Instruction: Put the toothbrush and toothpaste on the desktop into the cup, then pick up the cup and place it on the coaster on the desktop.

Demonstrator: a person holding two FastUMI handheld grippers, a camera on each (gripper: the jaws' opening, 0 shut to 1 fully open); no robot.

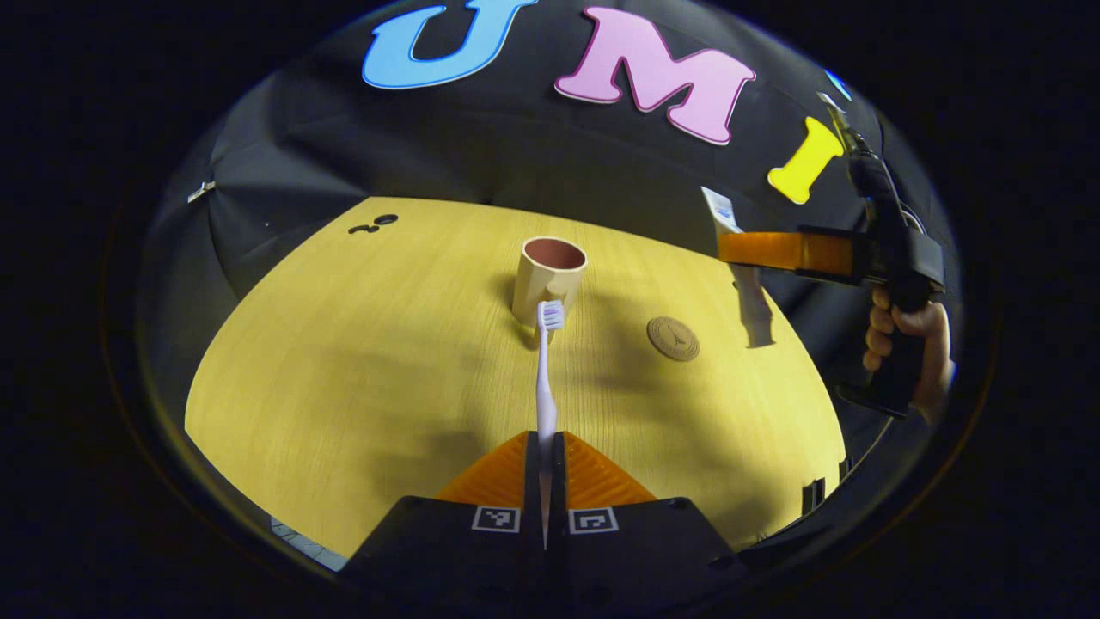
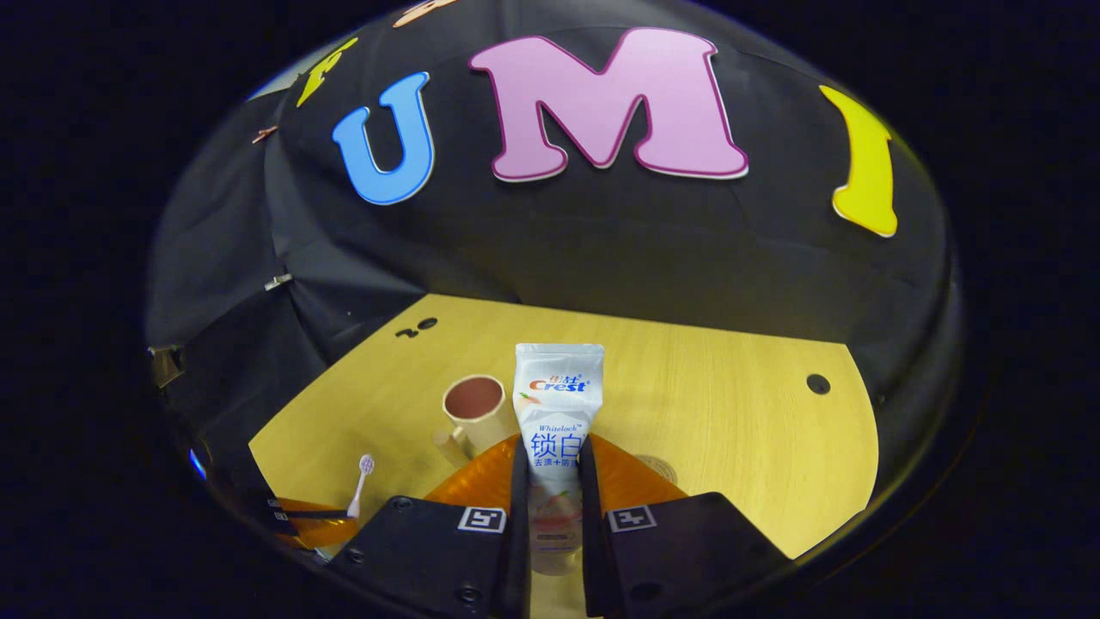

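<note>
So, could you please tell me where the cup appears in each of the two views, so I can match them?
Left gripper view: the cup stands upright at centre, just beyond the toothbrush head.
Right gripper view: the cup sits below centre, just left of the toothpaste tube.
Shared landmark: the dark holes in the desk's far left corner.

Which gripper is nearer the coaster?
Probably the right. The right gripper, shut on the toothpaste, sits just short of the coaster. The left gripper, holding the toothbrush, faces the cup beside it.
</note>
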